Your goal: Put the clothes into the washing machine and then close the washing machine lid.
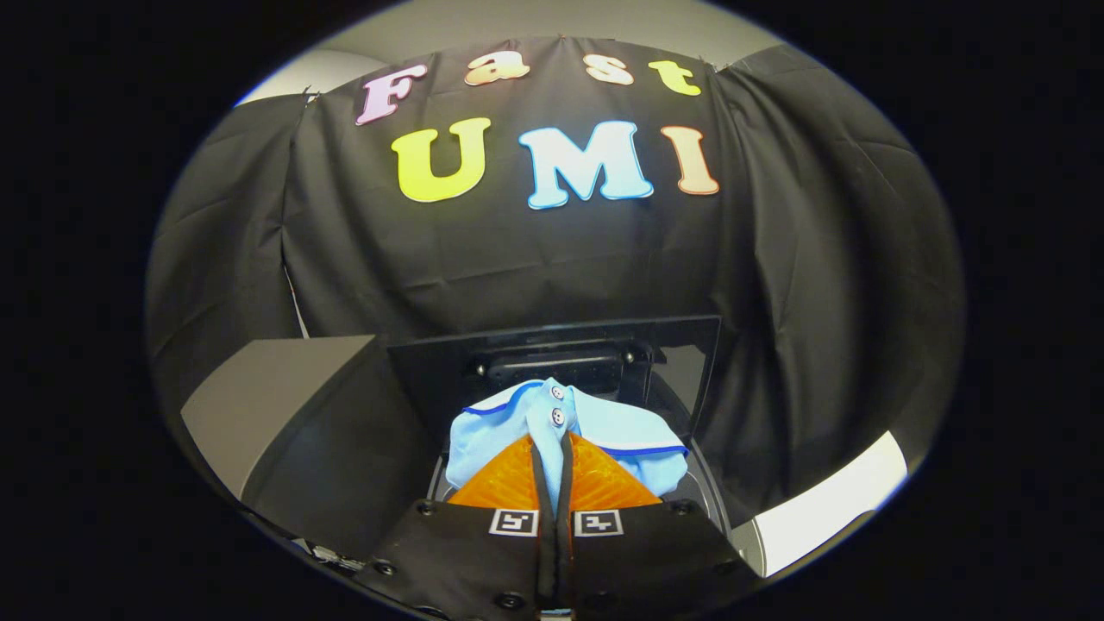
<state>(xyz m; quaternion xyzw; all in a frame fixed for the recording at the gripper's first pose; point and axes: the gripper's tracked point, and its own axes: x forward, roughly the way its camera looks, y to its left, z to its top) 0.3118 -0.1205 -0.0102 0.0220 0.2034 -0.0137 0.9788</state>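
Gripper view: your gripper (552,448) has its orange fingers (509,483) clenched on a light blue garment (634,435) with darker blue trim and two buttons. The cloth bunches between and just beyond the fingertips, above the washing machine (414,414) opening, lid (655,345) raised behind.

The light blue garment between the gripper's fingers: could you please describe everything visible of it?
The light blue garment looks like soft cloth with darker blue trim and two buttons on a placket. It hangs bunched, pinched between the orange fingers of the gripper, above the washing machine opening, before its raised lid.
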